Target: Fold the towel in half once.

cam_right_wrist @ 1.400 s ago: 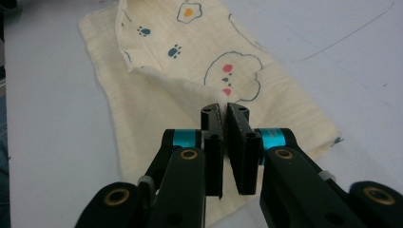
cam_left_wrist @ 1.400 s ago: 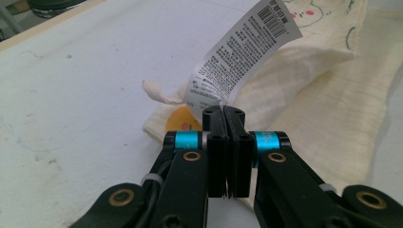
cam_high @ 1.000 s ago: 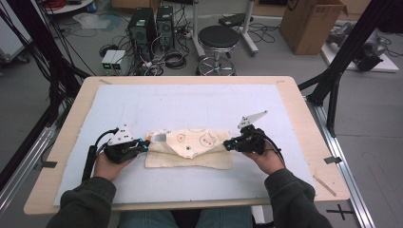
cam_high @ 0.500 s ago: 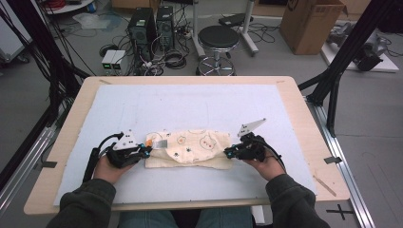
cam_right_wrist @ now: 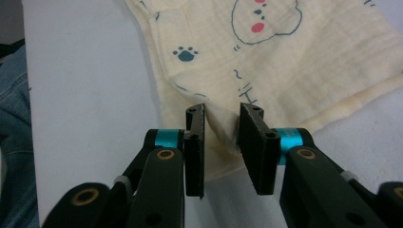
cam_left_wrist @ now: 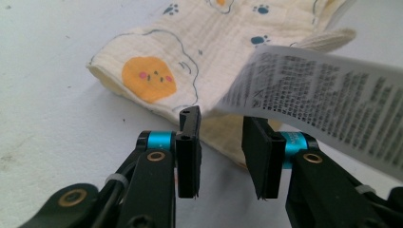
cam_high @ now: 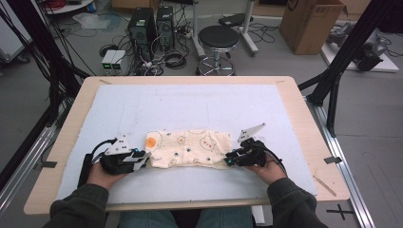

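Note:
A cream garment [cam_high: 190, 147] printed with eggs, paws and bears lies folded flat on the white mat [cam_high: 190, 104], near the front. My left gripper [cam_high: 142, 159] sits at its left end. In the left gripper view [cam_left_wrist: 221, 152] the jaws have just been opening. The cloth edge [cam_left_wrist: 190, 47] lies loose between them, and a printed care label [cam_left_wrist: 323, 95] curls up over the right jaw. My right gripper [cam_high: 229, 159] is at the right end. Its jaws [cam_right_wrist: 221, 142] have also just been opening, and a small fold of the garment [cam_right_wrist: 285, 61] stands untouched in the gap.
The mat covers a wooden table [cam_high: 304, 109]. Behind the table, on the floor, are a round black stool [cam_high: 218, 38], computer towers [cam_high: 147, 26] with cables and a cardboard box [cam_high: 311, 21]. Black frame posts [cam_high: 349, 52] stand at both sides.
Both grippers held the garment's ends pinched a second ago. They have since come slightly nearer the front edge and parted their jaws, and the cloth now rests flat.

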Motion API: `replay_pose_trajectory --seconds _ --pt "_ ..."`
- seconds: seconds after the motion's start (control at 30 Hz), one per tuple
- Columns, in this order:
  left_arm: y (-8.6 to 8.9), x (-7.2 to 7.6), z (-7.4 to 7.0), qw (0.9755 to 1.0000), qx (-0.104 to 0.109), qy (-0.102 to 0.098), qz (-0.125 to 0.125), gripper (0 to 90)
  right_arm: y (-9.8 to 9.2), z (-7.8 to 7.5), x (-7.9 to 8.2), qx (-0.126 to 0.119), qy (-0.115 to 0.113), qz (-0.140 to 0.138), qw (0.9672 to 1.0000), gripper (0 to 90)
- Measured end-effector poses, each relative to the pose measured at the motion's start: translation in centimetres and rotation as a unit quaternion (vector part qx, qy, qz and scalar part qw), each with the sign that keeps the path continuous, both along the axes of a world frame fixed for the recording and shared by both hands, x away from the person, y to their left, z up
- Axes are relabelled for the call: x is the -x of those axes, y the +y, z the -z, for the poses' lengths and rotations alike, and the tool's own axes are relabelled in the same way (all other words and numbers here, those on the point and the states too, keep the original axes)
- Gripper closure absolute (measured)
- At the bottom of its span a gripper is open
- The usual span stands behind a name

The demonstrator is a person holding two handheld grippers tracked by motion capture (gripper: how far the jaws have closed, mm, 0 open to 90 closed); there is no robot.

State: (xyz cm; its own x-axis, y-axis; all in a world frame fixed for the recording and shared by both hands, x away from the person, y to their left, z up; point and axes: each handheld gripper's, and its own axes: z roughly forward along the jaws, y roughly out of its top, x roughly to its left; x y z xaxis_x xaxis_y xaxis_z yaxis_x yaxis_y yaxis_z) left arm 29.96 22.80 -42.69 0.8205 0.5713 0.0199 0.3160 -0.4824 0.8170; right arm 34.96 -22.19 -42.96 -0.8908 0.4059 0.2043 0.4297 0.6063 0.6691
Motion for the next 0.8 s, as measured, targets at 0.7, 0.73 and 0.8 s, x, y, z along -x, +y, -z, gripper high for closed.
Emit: replay_pose_trajectory --seconds 0.7,0.73,0.8 --pt "-0.4 -1.6 -1.8 0.9995 0.018 -0.018 -0.016 68.9 2.2 -1.7 -1.4 -0.029 -0.033 0.025 0.9987 68.1" --pt "-0.9 -1.9 -1.6 0.9996 0.015 -0.018 -0.014 70.8 2.5 -1.8 -1.7 -0.029 -0.039 0.025 0.9985 69.2" --pt "-2.0 -2.6 -1.2 0.9997 0.016 -0.014 -0.010 73.9 3.4 -2.0 -2.3 -0.028 -0.044 0.029 0.9982 71.3"
